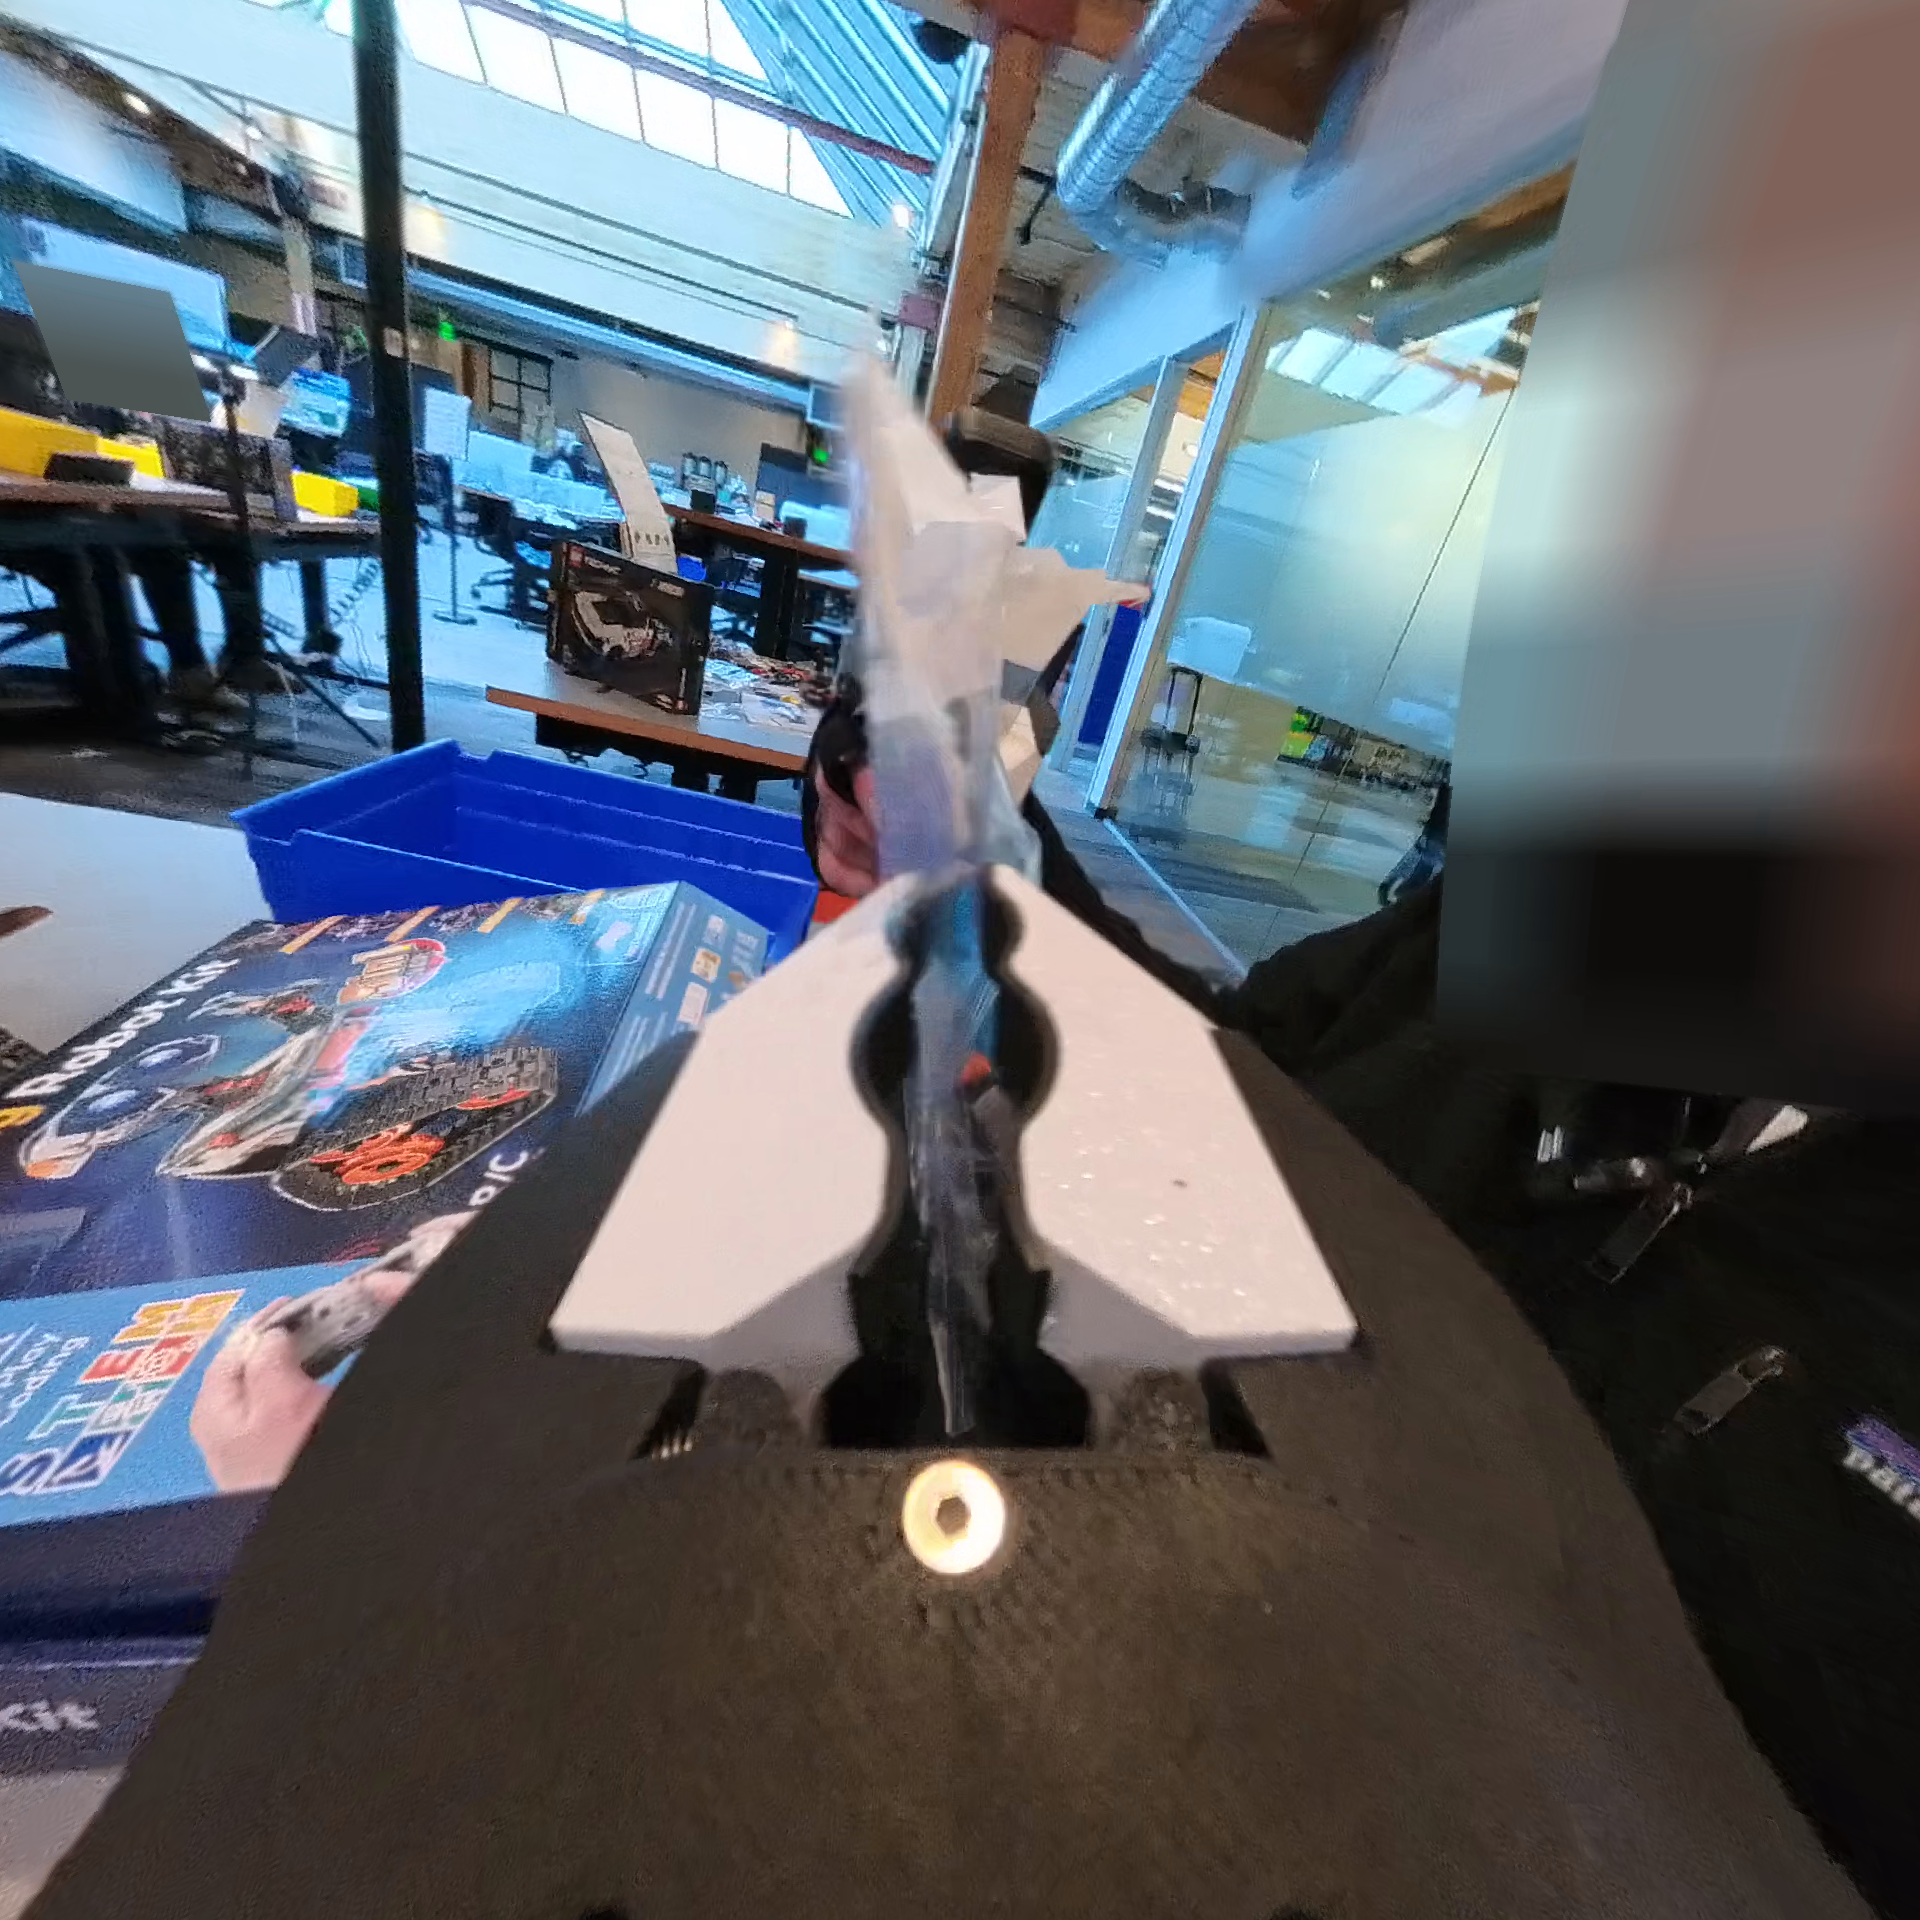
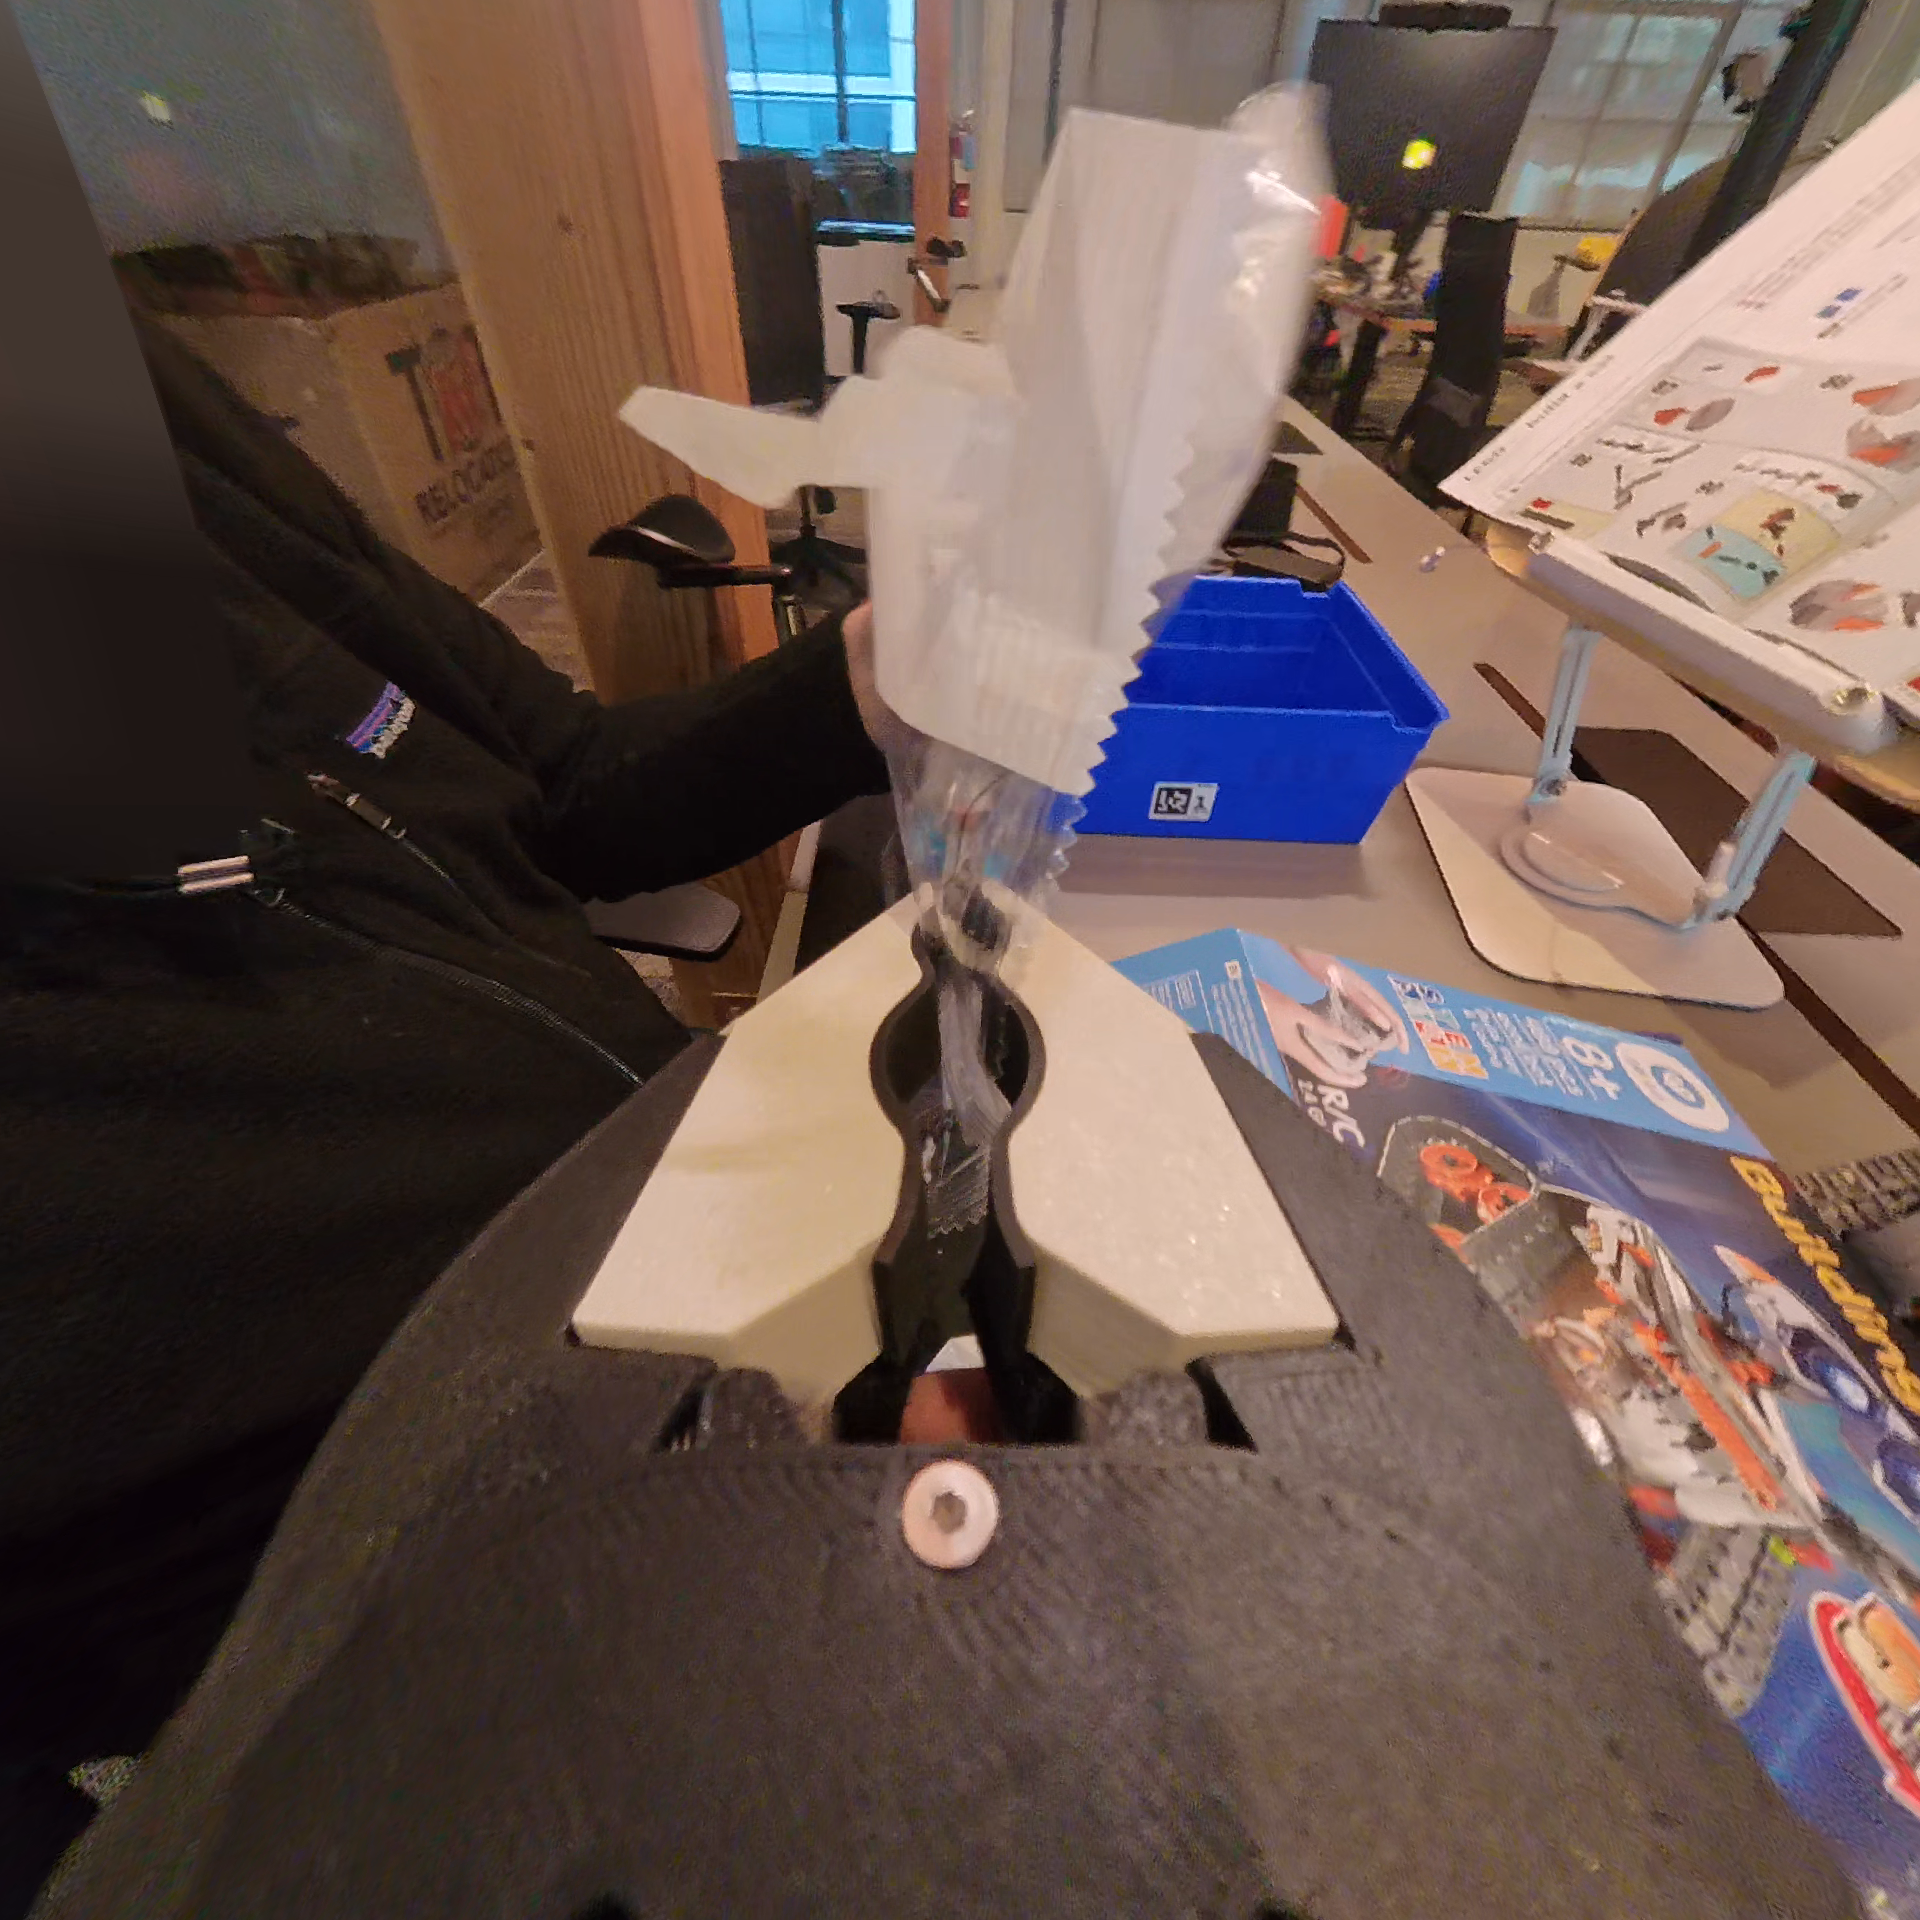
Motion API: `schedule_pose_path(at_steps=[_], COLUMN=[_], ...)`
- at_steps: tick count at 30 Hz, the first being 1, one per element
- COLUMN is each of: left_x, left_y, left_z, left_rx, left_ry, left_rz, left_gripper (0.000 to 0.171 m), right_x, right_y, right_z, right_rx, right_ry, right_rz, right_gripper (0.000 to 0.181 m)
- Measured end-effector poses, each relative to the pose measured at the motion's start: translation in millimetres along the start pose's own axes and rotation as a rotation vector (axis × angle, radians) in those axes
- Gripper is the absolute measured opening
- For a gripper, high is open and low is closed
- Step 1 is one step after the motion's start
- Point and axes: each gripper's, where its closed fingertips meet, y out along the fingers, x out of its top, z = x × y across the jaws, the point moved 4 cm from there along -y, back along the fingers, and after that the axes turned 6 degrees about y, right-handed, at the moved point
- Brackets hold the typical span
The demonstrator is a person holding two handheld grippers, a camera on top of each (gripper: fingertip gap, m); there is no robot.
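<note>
Left wrist view, lower centre: the left gripper [image 1: 951, 904] has its white fingers drawn together, pinching one end of a clear plastic bag [image 1: 940, 748]. Small blue and orange pieces show through the film between the fingers. The bag rises up the middle of the frame, clear of the table. Its far end meets the other gripper, blurred at upper centre.

Right wrist view, lower centre: the right gripper [image 2: 956, 914] is likewise closed on the bag's twisted end, with dark small parts visible between the fingers. Above it, at centre, the film spreads out to a serrated edge [image 2: 1101, 707], where the left gripper's pale fingers clamp it. Whether the bag's seal is broken cannot be told; no parts are seen outside the bag.

Just beyond the grippers, a blue toy kit box [image 2: 1558, 1195] lies flat on the grey table [image 2: 1247, 894] at lower right. Farther back at centre right stands a blue bin [image 2: 1268, 707]; its interior is only partly visible and shows nothing inside. At upper right, an instruction booklet [image 2: 1714, 416] rests open on a tilted white stand [image 2: 1600, 894]. A person's black jacket [image 2: 364, 935] fills the left of that frame.
</note>
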Motion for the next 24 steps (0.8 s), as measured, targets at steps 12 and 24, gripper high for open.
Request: schedule_pose_path(at_steps=[12,24], left_x=[-44.5,-67.8], left_y=[-10.7,-4.2], left_z=[-55.1,5.4], left_rx=[-0.048,0.329], left_ry=[0.151,0.447], left_rz=[0.178,0.524], left_gripper=[0.0,0.085], right_x=[-32.9,-80.3], right_y=[34.9,-32.2], right_z=[35.3,97.3], right_rx=[-0.115,-0.175], right_ry=[0.014,-0.121], right_rz=[-0.159,-0.112], right_gripper=[0.0,0.0])
